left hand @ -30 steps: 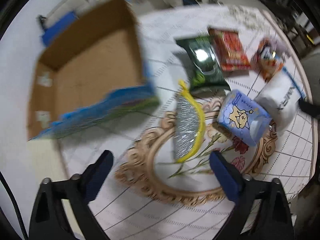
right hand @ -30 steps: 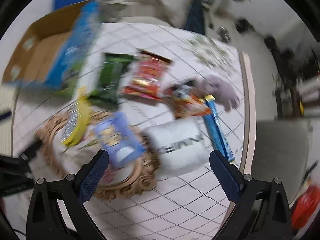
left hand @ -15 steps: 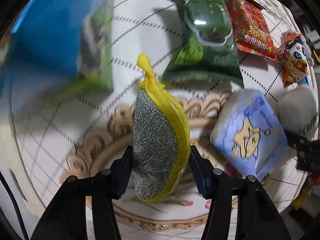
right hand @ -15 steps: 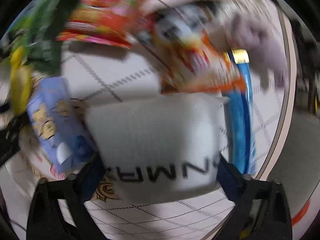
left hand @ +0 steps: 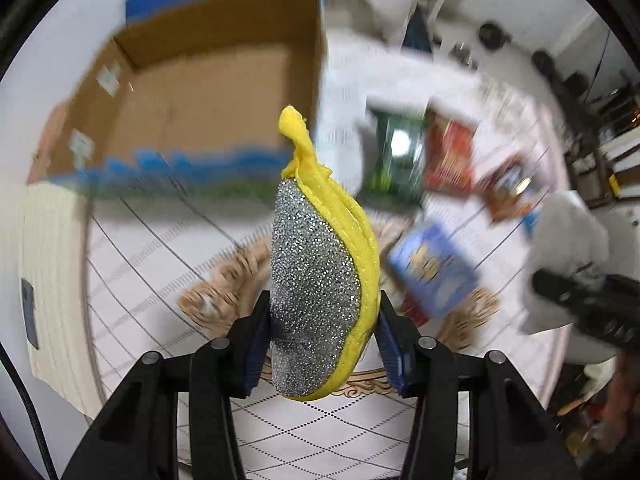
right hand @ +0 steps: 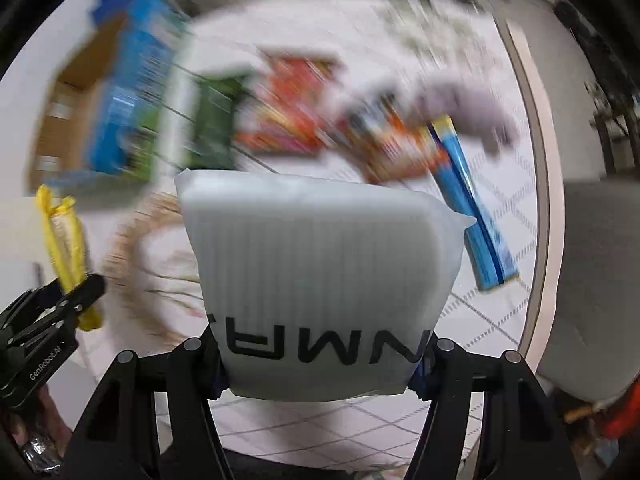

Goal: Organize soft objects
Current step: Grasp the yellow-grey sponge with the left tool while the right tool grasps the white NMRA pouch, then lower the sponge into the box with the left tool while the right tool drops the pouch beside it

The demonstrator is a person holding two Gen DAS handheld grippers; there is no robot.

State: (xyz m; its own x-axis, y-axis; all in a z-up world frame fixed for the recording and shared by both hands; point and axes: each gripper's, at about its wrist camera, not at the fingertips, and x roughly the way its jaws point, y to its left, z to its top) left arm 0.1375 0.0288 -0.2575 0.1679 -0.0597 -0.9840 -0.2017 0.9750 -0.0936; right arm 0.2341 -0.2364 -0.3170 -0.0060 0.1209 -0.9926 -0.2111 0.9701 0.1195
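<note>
Yellow-edged silver scrubber [left hand: 320,280] sits clamped in the closing left tool [left hand: 322,344] above the desk [left hand: 160,248], white foam pad [right hand: 320,280] in the closing right tool [right hand: 320,364]; both should travel level to the far-left cardboard box [left hand: 200,92], grips firm.
</note>
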